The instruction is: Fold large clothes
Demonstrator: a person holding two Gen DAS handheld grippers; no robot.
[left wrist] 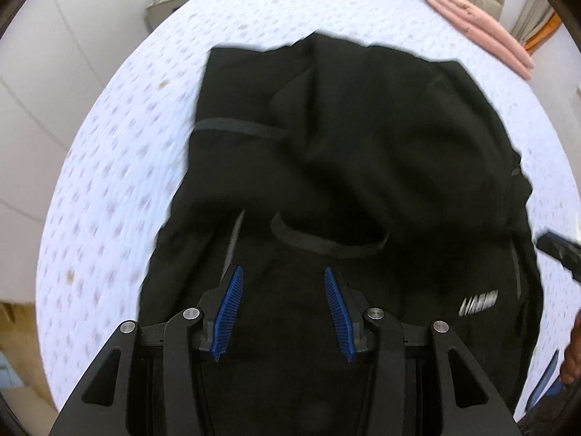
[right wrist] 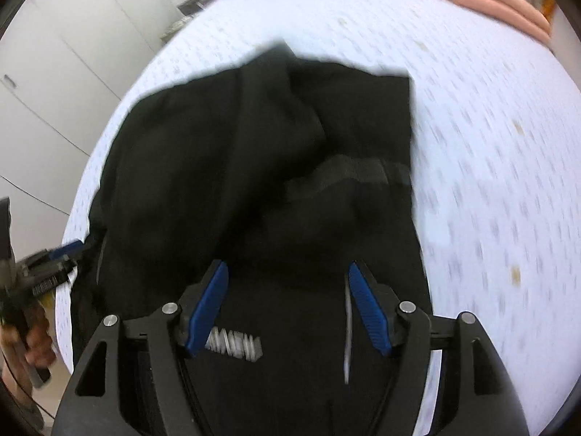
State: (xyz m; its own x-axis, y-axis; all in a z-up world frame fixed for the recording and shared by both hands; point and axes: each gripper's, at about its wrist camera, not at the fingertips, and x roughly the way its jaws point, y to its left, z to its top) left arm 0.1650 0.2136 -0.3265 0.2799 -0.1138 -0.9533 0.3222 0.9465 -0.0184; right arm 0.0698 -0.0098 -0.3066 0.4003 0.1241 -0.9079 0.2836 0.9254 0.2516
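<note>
With the black garment (left wrist: pixel 326 152) lying rumpled and partly folded on the patterned bed (left wrist: pixel 109 167), both the left gripper (left wrist: pixel 283 276) and right gripper (right wrist: pixel 287 272) are hovering above its near edge, jaws apart and empty, and should be pinching opposite corners evenly

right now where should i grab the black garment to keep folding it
Take the black garment by its near hem corners, one tool each, coming straight down from the near side. It lies bunched on the patterned bedsheet, with side edges exposed near the white logo, and both tools hang open above it.
</note>
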